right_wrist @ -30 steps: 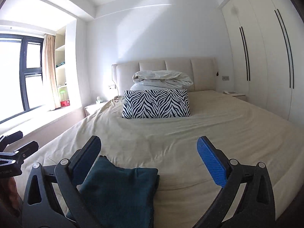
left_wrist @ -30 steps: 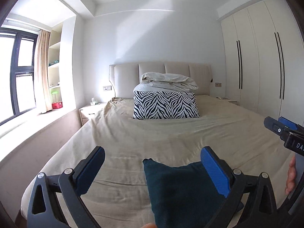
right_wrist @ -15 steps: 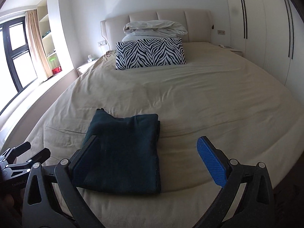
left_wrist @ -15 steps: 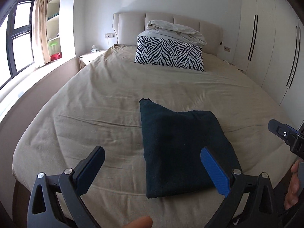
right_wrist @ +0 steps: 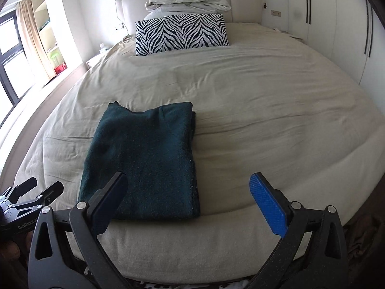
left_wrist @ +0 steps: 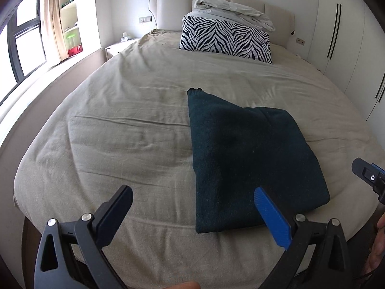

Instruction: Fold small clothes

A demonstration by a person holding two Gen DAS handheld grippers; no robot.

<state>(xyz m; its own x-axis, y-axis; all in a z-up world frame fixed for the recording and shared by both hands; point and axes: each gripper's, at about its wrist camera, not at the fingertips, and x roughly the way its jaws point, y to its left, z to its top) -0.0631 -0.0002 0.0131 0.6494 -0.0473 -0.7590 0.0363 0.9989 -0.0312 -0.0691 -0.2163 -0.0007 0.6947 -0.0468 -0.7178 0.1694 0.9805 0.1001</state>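
— Well, both pairs are spread wide and carrying nothing. The left tongs (left_wrist: 192,207) hang over the foot of the bed (left_wrist: 125,130), and the right tongs (right_wrist: 190,190) do the same a little further along.

— And the garment?

— The dark teal knit (left_wrist: 243,159) lies flat on the bed cover, folded into a rough rectangle. From the left tongs it sits ahead and off to their right, its near edge just beyond the blue pad. From the right tongs it sits ahead and to their left, the dark finger overlapping its near corner in the view. Nothing is touching it, as far as I can tell.

— How would it handle, do you think?

— Soft and limp, I'd judge; a fleecy or knitted cloth, light, with several layers stacked. It won't slip much on that cotton cover, but the layers could slide over one another if only the top one gets pinched.

— So where would you grab?

— At the near corners, one pair on each, biting through the whole thickness. The far left corner pokes out in a small peak; that might want tucking.

— It looks close to finished.

— I'd guess so, or perhaps one more fold to go.
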